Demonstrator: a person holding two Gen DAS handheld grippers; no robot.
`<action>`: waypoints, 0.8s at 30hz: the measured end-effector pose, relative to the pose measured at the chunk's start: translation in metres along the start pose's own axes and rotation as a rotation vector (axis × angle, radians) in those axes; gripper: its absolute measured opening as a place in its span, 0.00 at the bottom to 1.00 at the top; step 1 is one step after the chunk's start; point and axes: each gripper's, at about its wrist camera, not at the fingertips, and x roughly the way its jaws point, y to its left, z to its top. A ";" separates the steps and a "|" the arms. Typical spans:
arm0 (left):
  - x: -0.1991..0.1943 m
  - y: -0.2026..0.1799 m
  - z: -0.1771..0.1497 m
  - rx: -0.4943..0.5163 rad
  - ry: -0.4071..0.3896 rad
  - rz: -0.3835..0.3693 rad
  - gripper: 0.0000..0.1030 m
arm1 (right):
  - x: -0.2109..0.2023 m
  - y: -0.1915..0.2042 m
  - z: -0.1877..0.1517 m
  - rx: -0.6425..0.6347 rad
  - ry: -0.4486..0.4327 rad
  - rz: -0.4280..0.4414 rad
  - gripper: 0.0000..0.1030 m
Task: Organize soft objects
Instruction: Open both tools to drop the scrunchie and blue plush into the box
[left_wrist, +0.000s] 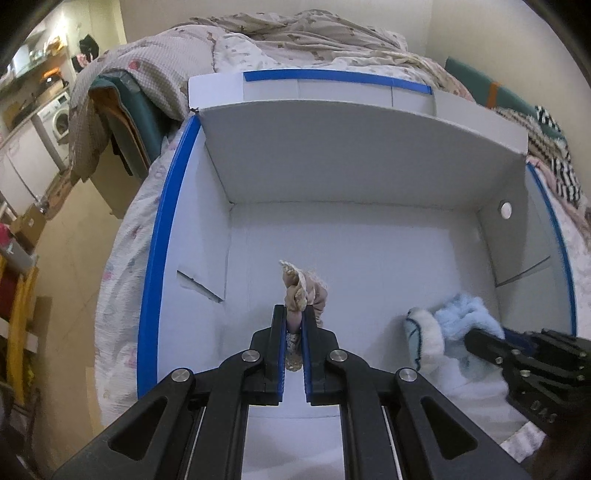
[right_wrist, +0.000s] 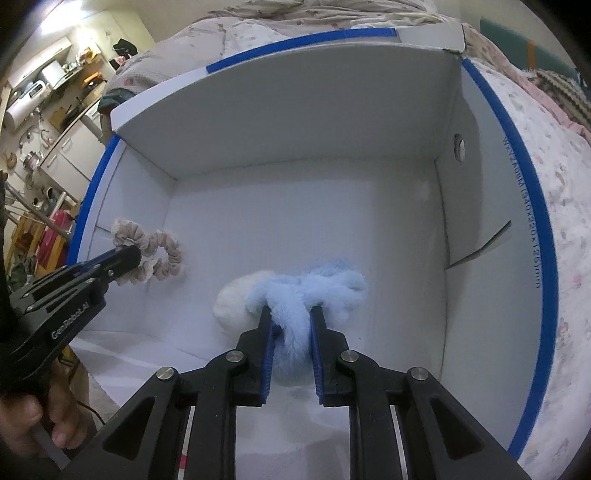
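A white cardboard box (left_wrist: 365, 158) with blue-taped edges stands open on a bed; it also shows in the right wrist view (right_wrist: 303, 122). My left gripper (left_wrist: 294, 312) is shut on a beige lace-trimmed scrunchie (left_wrist: 301, 288) and holds it inside the box, left of centre. From the right wrist view the scrunchie (right_wrist: 162, 254) hangs at the left gripper's tips (right_wrist: 127, 260). My right gripper (right_wrist: 291, 314) is shut on a fluffy light-blue scrunchie (right_wrist: 314, 291) over the box floor. A fluffy white scrunchie (right_wrist: 236, 302) sits against it. In the left wrist view the blue scrunchie (left_wrist: 463, 314) is at the lower right.
The box sits on a floral bedsheet (right_wrist: 569, 206) with a rumpled quilt (left_wrist: 288, 33) behind. A striped knit cloth (left_wrist: 554, 155) lies at the right. Left of the bed are the floor, a washing machine (left_wrist: 55, 118) and kitchen shelves (right_wrist: 48, 96).
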 end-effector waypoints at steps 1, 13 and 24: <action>-0.001 0.001 0.001 -0.005 0.001 -0.006 0.07 | 0.001 -0.001 0.000 0.002 0.001 0.001 0.18; -0.009 -0.002 -0.001 0.020 -0.020 0.007 0.10 | -0.007 -0.009 0.004 0.055 -0.023 0.037 0.39; -0.035 -0.002 -0.001 0.029 -0.112 0.030 0.61 | -0.029 -0.014 0.005 0.113 -0.107 0.066 0.72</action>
